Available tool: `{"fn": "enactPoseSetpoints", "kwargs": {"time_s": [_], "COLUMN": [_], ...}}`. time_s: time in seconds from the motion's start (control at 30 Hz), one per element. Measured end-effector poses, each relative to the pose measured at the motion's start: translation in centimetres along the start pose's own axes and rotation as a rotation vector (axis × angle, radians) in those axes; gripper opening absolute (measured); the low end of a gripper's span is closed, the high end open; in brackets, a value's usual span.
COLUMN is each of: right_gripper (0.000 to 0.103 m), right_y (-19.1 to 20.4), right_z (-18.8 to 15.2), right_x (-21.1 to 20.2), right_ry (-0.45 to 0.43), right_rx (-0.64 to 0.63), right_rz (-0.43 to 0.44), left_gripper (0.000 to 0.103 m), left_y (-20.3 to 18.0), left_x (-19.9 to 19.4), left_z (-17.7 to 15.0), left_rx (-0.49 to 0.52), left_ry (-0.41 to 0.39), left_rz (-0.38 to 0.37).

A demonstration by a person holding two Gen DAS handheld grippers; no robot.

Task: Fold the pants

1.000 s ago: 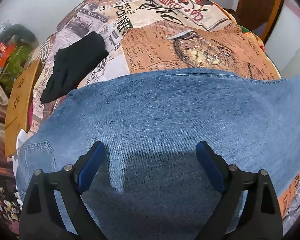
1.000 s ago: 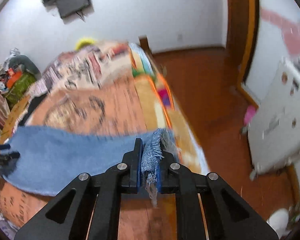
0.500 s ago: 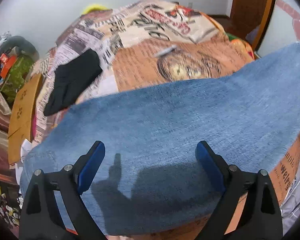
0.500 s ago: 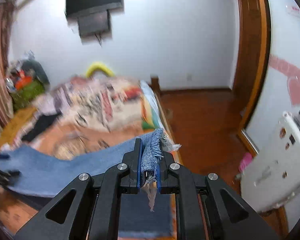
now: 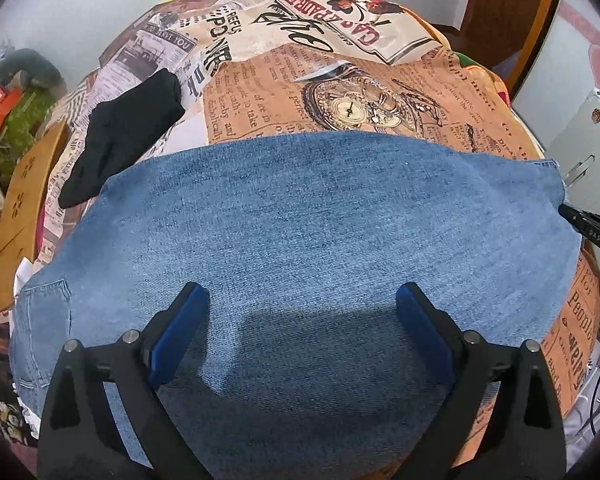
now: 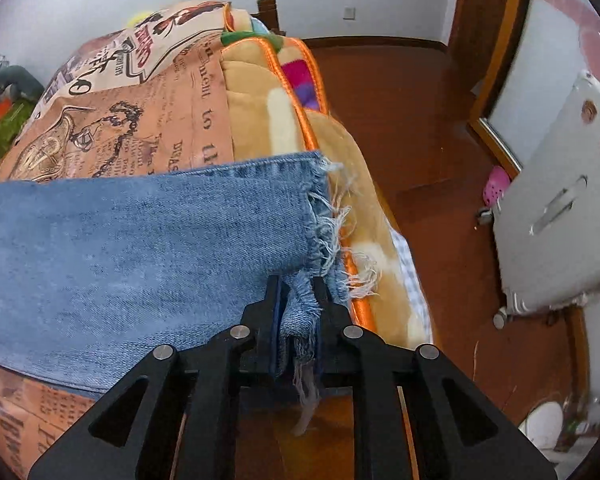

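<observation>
My right gripper (image 6: 296, 312) pinches the frayed hem (image 6: 324, 216) of the one pair of jeans (image 5: 300, 232), a detail only the right wrist view shows. In the left view my left gripper (image 5: 300, 320) is spread wide, holding nothing, above the denim lying flat across the frame's middle. Beyond lies the newspaper-print bedspread (image 5: 340, 80), with one black garment (image 5: 124, 128) at upper left.
</observation>
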State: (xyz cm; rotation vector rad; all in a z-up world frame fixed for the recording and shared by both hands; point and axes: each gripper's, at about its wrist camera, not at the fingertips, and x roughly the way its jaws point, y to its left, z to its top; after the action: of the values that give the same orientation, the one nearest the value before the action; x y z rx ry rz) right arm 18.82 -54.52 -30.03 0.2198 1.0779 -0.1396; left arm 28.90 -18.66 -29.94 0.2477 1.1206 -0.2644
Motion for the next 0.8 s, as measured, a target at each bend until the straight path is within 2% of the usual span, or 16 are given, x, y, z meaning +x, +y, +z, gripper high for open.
{"fn": "enactPoseSetpoints", "kwargs": {"time_s": [0.07, 0.13, 0.23, 0.37, 0.57, 0.7, 0.8], "right_gripper": [0.018, 0.031, 0.042, 0.044, 0.044, 0.044, 0.044], "right_y": [-0.5, -0.4, -0.2, -0.3, 1.3, 4.1, 6.3], "right_z": [0.4, 0.5, 0.3, -0.4, -1.6, -2.2, -2.2], "right_x": [-0.3, -0.4, -1.5, -4.2, -7.5, -8.3, -8.4], "right_ry": [0.026, 0.051, 0.061, 0.027, -0.035, -0.052, -0.059], "right_rx": [0.024, 0.021, -0.007, 0.041, 0.103, 0.092, 0.061], "right_rz": [0.001, -0.046, -0.097, -0.065, 0.045, 0.123, 0.176], "left_gripper": [0.097, 0.097, 0.097, 0.097, 0.097, 0.097, 0.097], "left_y": [0.1, 0.3, 0.9, 1.7, 3.2, 5.8, 9.7], "left_x": [0.0, -0.2, -0.6, -1.3, -3.2, -5.0, -5.7], "left_z": [0.1, 0.1, -0.2, -0.6, -1.3, -2.5, -3.9], "left_rx": [-0.003, -0.007, -0.014, -0.015, -0.009, 0.004, -0.046], "left_ry": [0.001, 0.003, -0.004, -0.010, -0.057, -0.110, -0.115], "left_rz": [-0.007, -0.013, -0.010, -0.002, 0.030, 0.112, 0.174]}}
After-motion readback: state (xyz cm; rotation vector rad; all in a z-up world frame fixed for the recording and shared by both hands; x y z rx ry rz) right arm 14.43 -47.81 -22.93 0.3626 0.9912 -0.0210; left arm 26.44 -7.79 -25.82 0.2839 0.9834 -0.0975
